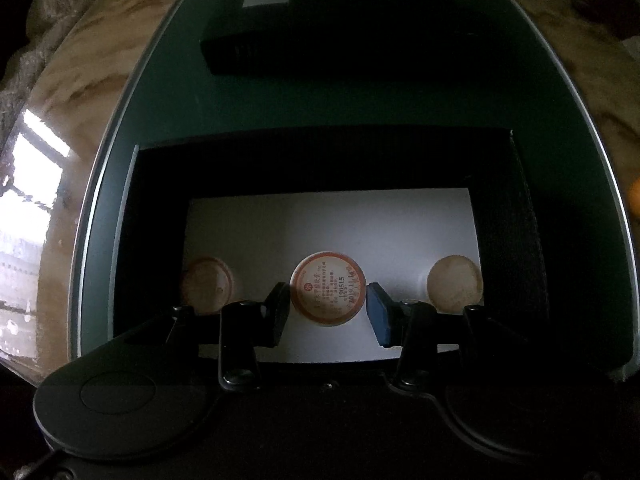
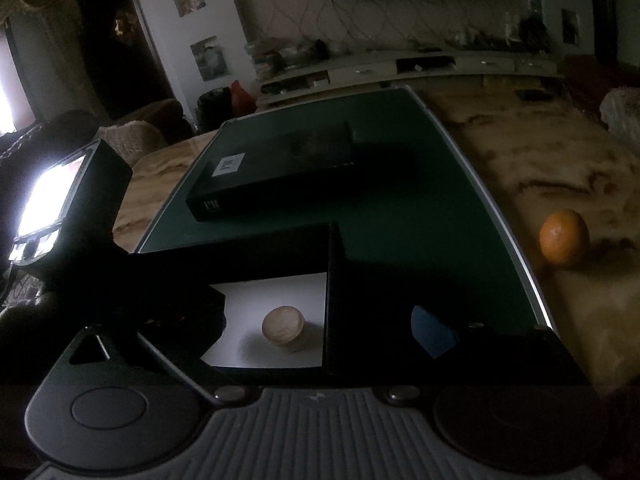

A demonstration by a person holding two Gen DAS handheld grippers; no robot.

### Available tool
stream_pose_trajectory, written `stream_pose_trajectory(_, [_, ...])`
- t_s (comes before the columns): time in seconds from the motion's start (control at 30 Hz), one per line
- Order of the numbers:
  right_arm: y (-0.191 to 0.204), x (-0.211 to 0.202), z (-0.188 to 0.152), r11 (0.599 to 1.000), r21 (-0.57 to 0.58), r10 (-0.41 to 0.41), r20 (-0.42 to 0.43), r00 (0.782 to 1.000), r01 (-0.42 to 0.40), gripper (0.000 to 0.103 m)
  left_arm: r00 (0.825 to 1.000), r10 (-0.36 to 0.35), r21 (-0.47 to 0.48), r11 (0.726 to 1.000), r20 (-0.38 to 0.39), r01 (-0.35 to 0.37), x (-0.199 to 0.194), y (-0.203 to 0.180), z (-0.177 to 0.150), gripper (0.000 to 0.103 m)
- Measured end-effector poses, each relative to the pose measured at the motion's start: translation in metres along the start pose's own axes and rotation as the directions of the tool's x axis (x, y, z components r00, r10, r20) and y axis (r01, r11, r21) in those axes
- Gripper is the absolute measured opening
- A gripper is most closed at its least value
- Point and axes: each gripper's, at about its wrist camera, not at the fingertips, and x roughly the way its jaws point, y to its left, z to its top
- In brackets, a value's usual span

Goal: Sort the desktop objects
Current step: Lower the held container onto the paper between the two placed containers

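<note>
In the left wrist view my left gripper (image 1: 327, 308) hangs over an open black box (image 1: 160, 240) with a white floor. Its pads sit against both sides of a round jar with an orange-printed label (image 1: 328, 288). Two more round jars stand in the box, one at the left (image 1: 206, 285) and one at the right (image 1: 454, 280). In the right wrist view my right gripper (image 2: 320, 332) is open and empty beside the same box (image 2: 332, 300); one pale jar (image 2: 283, 327) shows inside, and the left gripper's body hides the rest.
A closed black box with a white sticker (image 1: 256, 28) (image 2: 272, 176) lies farther back on the dark green mat (image 1: 360, 100) (image 2: 400, 232). An orange (image 2: 565, 238) sits on the marbled table right of the mat. Furniture stands behind the table.
</note>
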Motion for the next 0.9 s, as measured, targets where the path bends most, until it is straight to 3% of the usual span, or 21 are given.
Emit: stream_pose_trajectory(0.9, [-0.002, 0.002, -0.001, 1.000, 0.009, -0.001, -0.007, 1.000, 0.001, 0.103, 0.999, 0.016, 0.009, 1.000, -0.030, -0.016, 0.021, -0.004, 0.001, 0.041])
